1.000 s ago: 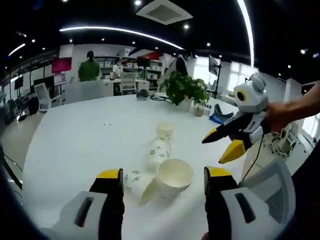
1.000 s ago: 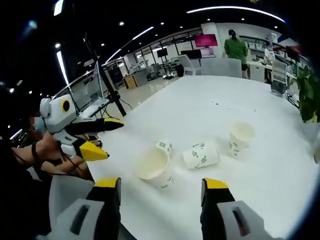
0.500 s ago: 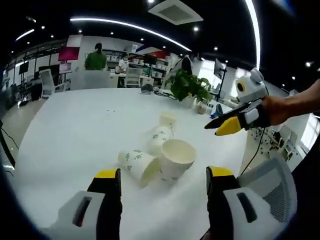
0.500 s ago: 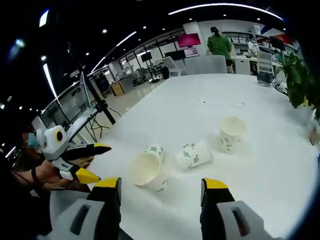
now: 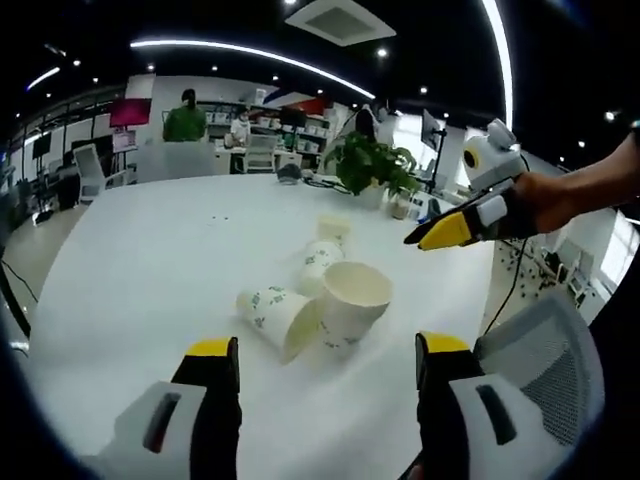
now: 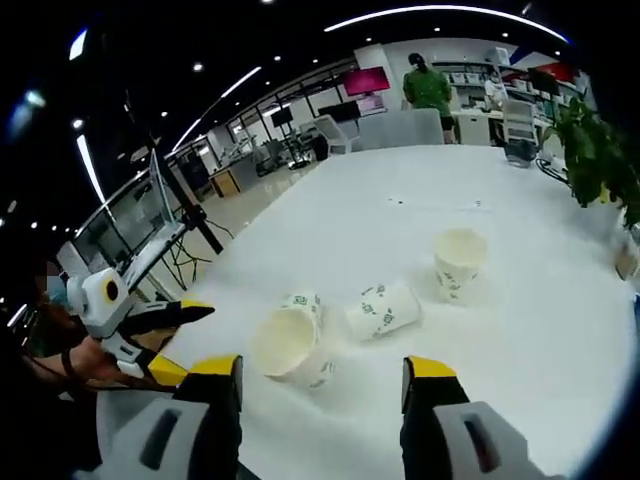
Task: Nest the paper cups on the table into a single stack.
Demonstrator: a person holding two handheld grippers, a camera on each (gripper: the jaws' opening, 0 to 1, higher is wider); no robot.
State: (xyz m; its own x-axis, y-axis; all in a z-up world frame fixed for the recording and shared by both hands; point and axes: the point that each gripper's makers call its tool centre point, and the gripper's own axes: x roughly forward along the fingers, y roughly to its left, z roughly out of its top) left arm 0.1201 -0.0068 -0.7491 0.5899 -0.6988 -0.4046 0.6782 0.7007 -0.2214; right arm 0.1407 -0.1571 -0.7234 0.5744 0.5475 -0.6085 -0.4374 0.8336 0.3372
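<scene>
Four white paper cups with small green print, all on the white table [image 5: 140,260]. Taking the upright cup [image 6: 459,262] as the landmark in the right gripper view: standing mouth up, alone; beside it, toward the camera, a tipped cup [image 6: 383,310] lying on its side; beyond that, touching or nearly so, a wide-mouthed cup [image 6: 285,346] tilted with its opening toward the lens, and a fourth cup [image 6: 303,301] tucked just behind its rim (mostly hidden). In the left gripper view, the same group seen from the other side: a big open-mouthed cup [image 5: 353,300] nearest, a side-lying cup [image 5: 278,319] touching it, another lying cup [image 5: 320,262] behind, the upright one [image 5: 333,228] farthest. Left gripper [image 5: 325,352] spread wide, nothing between the jaws, held above the table short of the cups; right gripper [image 6: 322,368] likewise released and empty. Each gripper also visible in the other's view [image 5: 452,228] [image 6: 170,340], yellow-tipped, gripped by a hand. Past the upright cup, a potted plant [image 5: 372,170] at the far table edge, an open office with ceiling strip lights, a person in green [image 6: 428,88].
</scene>
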